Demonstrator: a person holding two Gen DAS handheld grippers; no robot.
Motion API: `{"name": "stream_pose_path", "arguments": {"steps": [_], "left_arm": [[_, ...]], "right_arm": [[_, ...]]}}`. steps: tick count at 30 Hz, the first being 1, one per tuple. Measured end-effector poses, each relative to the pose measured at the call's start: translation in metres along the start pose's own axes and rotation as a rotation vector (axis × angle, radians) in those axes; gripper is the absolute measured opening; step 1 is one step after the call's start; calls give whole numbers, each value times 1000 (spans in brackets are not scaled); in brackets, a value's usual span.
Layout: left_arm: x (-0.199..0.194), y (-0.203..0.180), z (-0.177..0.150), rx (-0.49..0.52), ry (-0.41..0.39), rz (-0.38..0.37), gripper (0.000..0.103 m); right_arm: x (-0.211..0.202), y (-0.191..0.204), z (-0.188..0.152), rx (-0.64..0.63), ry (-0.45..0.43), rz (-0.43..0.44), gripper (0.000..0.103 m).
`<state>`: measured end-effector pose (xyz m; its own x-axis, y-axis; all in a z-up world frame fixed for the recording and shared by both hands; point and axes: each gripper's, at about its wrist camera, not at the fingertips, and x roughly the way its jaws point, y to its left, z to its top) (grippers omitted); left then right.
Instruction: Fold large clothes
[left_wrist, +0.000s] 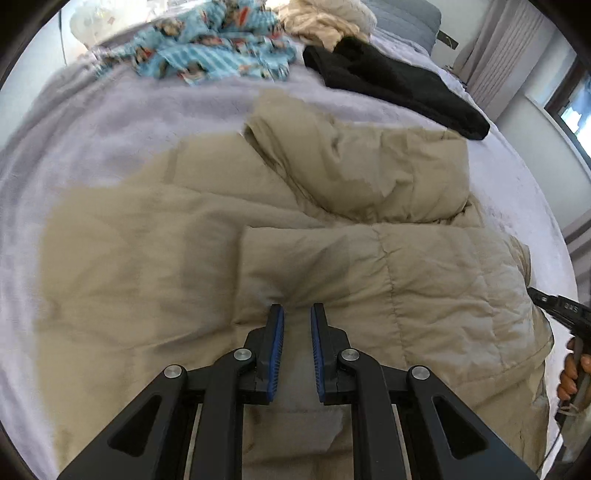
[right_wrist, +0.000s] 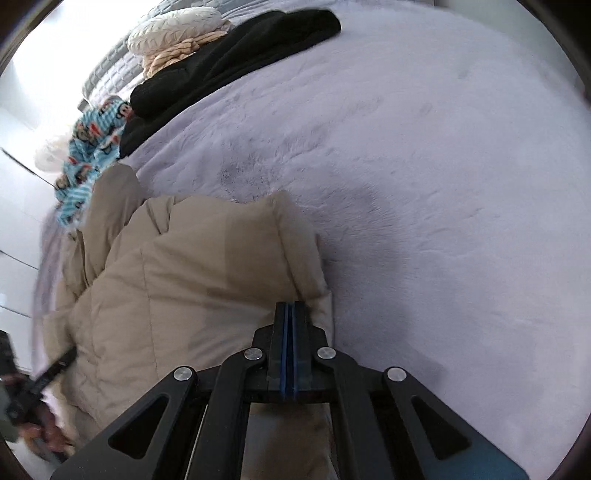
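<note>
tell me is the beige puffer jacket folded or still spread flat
Partly folded: the beige puffer jacket lies on the bed cover with a sleeve doubled over its body and one padded layer lying over another.

A beige quilted puffer jacket (left_wrist: 332, 229) spreads over a pale lilac plush bed cover (right_wrist: 424, 184). Toward the far edge of the bed lie a black garment (left_wrist: 399, 85), a sky-blue striped fabric (left_wrist: 214, 44) printed with cartoon monkey faces in brown, red and white, and cream clothing (left_wrist: 325, 18). The gripper fingers (left_wrist: 275, 347) are black with blue pads.
</note>
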<state>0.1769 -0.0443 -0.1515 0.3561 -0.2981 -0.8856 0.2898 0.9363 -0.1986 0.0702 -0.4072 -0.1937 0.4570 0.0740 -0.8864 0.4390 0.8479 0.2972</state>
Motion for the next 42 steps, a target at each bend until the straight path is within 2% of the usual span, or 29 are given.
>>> {"name": "stream_pose_path", "arguments": {"steps": [2,5,8,10,14,18,20,23,28,33,37,38,39,40,41,42], "left_arm": [[-20,2,-5,15,-25,-4,16],[-34,3,-19,33,-14,-14,16],[-23,5,-38,59,31,30,16],[-12,10,-50,33,43,28,16],[-11,14,-51,-16,53,25,16],[-25,9,-50,6,54,89,16],[-34,7,-54,12,56,116,16],[-47,8,-61,-12,73,111,16],[-64,9,-75,-42,85,121,16],[-75,11,-88,-64,92,105,17],[-79,13,-97,-74,107,126,17],[-81,13,-100,-79,111,128,30],[-82,12,-102,-84,114,130,53],[-85,12,-105,-94,107,142,103],[-94,11,-107,-100,58,161,102],[-97,7,-108,-91,45,162,102]], "right_arm": [[-21,6,-12,-45,-38,-25,5],[-44,16,-38,-99,-59,-33,5],[-51,20,-60,-130,-57,-54,5],[-44,17,-68,-137,-33,-63,5],[-38,10,-71,-118,-11,-55,5],[-50,13,-69,-110,-8,-93,5],[-57,12,-70,-80,5,-84,5],[-69,12,-78,-48,32,-55,6],[-79,16,-99,-21,87,-11,23],[-82,18,-112,1,126,22,30],[-83,21,-118,-2,145,40,42],[-84,22,-119,-4,148,44,43],[-85,23,-120,-7,151,47,45],[-86,24,-122,-11,155,52,49],[-87,24,-122,-15,158,55,52],[-88,25,-122,-18,159,59,55]]}}
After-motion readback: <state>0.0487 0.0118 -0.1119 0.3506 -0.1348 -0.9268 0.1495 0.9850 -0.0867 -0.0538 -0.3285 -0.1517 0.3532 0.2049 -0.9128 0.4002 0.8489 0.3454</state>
